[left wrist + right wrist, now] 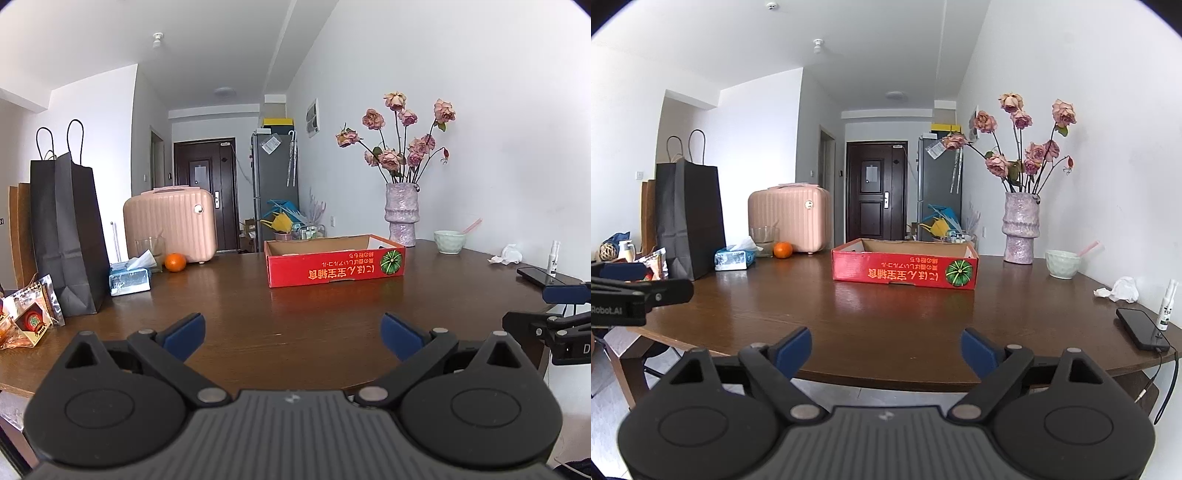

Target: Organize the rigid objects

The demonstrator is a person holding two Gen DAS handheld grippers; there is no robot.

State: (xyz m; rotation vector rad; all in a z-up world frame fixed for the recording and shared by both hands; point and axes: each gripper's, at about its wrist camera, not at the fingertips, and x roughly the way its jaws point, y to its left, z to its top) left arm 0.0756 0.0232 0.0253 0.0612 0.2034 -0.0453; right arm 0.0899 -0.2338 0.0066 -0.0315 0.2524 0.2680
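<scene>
Jaws of left gripper (291,334) and right gripper (886,350) are spread wide, nothing held; the shallow red cardboard box (905,271) mid-table should be approached level, one item chosen first

Red cardboard box (904,272) on the table, toward its far edge: printing in East Asian characters, upside down, beside a green pumpkin picture; not legible. Left gripper (642,295) body, seen from the right wrist view: white lettering "Robot.AI".
</scene>
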